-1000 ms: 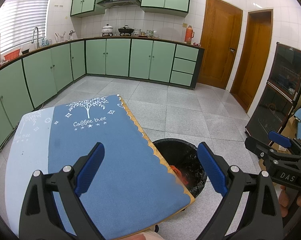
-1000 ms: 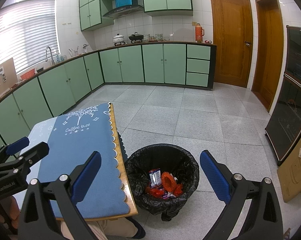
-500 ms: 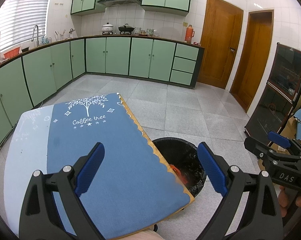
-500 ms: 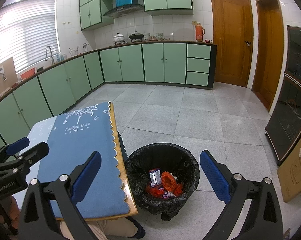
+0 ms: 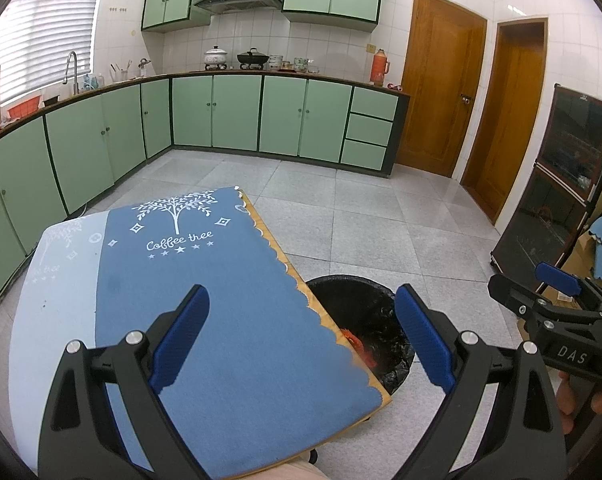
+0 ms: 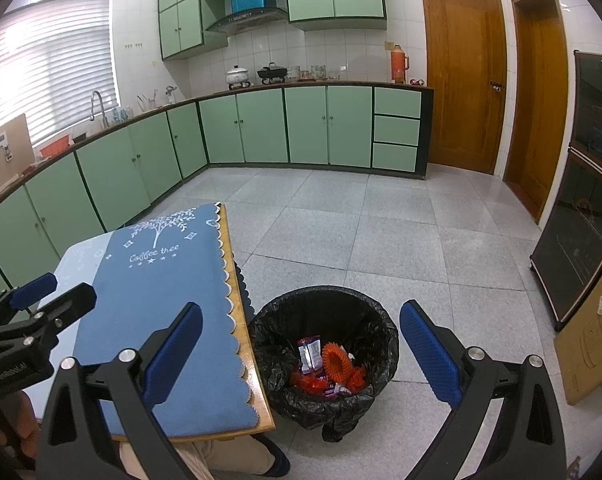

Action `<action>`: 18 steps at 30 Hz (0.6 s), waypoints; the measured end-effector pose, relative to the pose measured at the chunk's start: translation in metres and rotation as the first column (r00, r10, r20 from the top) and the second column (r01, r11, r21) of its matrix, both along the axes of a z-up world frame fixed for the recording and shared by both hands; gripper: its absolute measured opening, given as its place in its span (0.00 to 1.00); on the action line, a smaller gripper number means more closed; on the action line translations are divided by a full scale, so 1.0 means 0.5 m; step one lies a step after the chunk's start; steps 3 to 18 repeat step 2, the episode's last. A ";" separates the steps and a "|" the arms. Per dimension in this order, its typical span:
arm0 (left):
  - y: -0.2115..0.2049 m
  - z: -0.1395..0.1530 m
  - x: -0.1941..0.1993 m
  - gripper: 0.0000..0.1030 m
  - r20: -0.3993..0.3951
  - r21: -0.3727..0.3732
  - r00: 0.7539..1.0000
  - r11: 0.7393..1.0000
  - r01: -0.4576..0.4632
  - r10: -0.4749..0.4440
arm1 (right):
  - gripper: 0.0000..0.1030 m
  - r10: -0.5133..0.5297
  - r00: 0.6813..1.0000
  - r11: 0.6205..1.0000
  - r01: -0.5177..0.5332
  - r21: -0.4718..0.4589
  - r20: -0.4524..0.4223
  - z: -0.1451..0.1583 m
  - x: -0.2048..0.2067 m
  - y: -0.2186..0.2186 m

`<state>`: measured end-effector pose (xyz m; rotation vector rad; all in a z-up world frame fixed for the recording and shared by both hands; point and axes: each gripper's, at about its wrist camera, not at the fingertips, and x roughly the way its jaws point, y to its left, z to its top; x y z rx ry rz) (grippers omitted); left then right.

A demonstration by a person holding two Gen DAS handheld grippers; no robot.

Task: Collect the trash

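Observation:
A bin lined with a black bag [image 6: 325, 312] stands on the floor at the table's right edge; inside lie an orange ridged ring [image 6: 337, 362], a purple-white wrapper [image 6: 309, 354] and red scraps. In the left wrist view the bin [image 5: 365, 300] is half hidden behind the table, with a red scrap [image 5: 357, 346] showing. My left gripper [image 5: 301, 340] hovers open over the blue cloth [image 5: 221, 300], holding nothing. My right gripper [image 6: 301, 352] hangs open and empty above the bin. Each gripper shows in the other's view: right gripper [image 5: 557, 300], left gripper [image 6: 33, 304].
The table [image 6: 261, 380] carries a blue "Coffee tree" cloth [image 6: 157, 292]. Green cabinets [image 6: 261, 128] line the far walls; two wooden doors [image 6: 465, 80] stand at the right. A dark glass cabinet [image 6: 581, 220] and a cardboard sheet [image 6: 589, 344] sit by the right wall. Grey floor tiles [image 6: 381, 240] lie beyond.
Almost nothing has moved; both grippers hold their places, with the left wrist view shifting very slightly.

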<state>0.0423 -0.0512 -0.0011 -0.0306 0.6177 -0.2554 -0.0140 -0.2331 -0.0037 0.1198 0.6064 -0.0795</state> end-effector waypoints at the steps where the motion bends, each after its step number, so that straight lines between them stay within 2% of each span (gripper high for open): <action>1: 0.000 0.001 0.000 0.88 0.001 0.000 1.000 1.000 0.000 0.000 | 0.94 0.000 1.000 1.000 0.000 0.000 0.000 0.000 0.000 0.000; 18: 0.000 0.001 0.000 0.88 0.001 -0.001 1.000 1.000 0.000 0.000 | 0.94 0.001 1.000 1.000 -0.001 0.000 0.000 0.000 0.000 0.000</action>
